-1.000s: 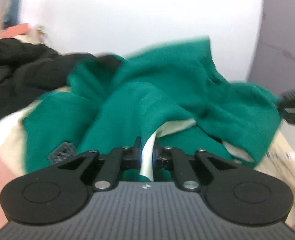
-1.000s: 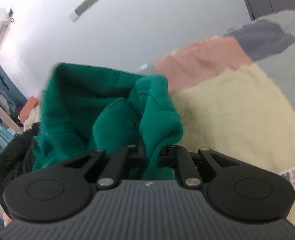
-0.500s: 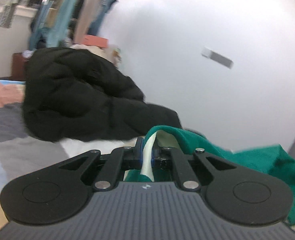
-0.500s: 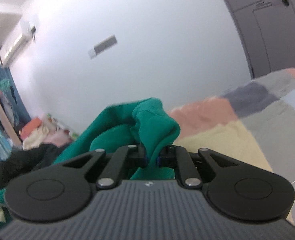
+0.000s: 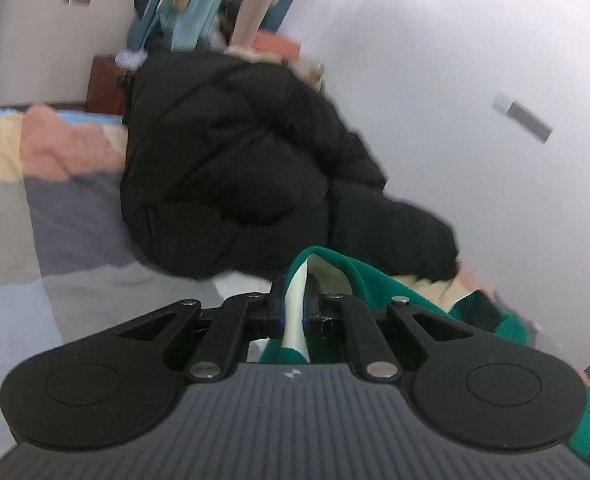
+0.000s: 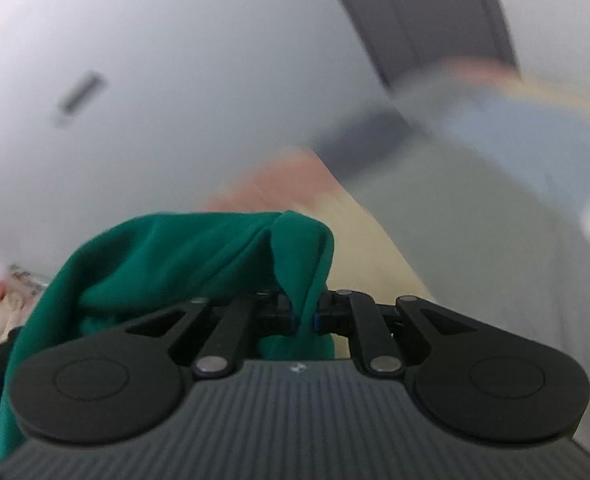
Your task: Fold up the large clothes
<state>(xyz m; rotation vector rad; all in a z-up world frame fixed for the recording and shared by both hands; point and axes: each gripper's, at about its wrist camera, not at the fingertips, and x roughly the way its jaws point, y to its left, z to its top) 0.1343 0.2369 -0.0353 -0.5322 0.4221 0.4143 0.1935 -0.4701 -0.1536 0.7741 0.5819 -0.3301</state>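
Observation:
A green garment (image 5: 379, 280) with a cream lining trails off to the right in the left wrist view. My left gripper (image 5: 293, 306) is shut on a cream-and-green edge of it. In the right wrist view the same green garment (image 6: 199, 252) bunches up and hangs to the left, and my right gripper (image 6: 304, 312) is shut on a fold of it. Both pinched edges are held up above the patchwork bed cover (image 6: 475, 248). The rest of the garment is hidden below both grippers.
A black puffer jacket (image 5: 231, 168) lies heaped on the bed cover (image 5: 55, 216) just beyond my left gripper. Hanging clothes (image 5: 199, 4) fill the far corner. A white wall (image 6: 175, 60) and a grey door (image 6: 423, 12) stand behind the bed.
Both grippers have lifted and swung with the green garment, which no longer spreads out ahead of them. The left view now faces the black jacket; the right view has turned toward the bed and door.

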